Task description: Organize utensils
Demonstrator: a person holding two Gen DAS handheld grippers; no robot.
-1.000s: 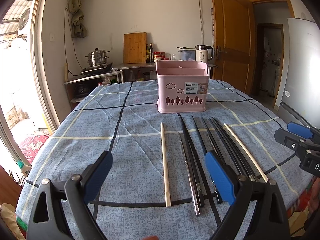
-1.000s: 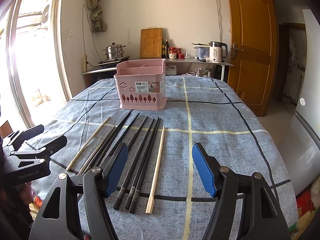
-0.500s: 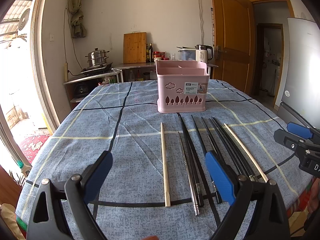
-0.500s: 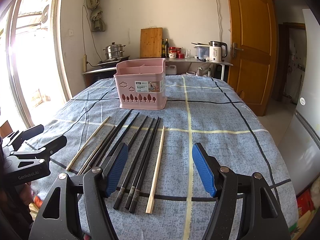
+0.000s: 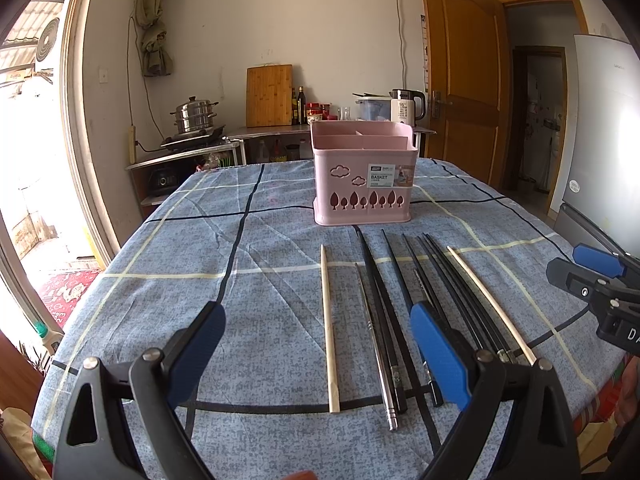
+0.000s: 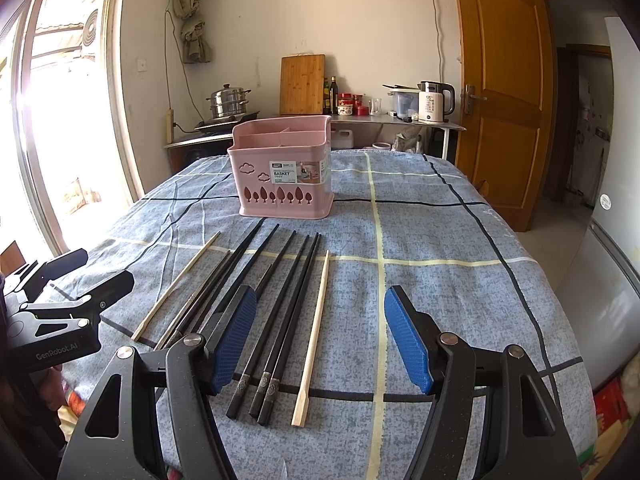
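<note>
A pink utensil basket with dividers stands upright mid-table. In front of it lie several chopsticks in a row: black ones, a steel one, and two pale wooden ones, one at each end of the row. My left gripper is open and empty, low over the near ends of the chopsticks. My right gripper is open and empty over the right wooden chopstick.
The table has a blue checked cloth; its near edge is close under both grippers. Behind it stand a counter with a steamer pot, a cutting board and a kettle. A wooden door is at right.
</note>
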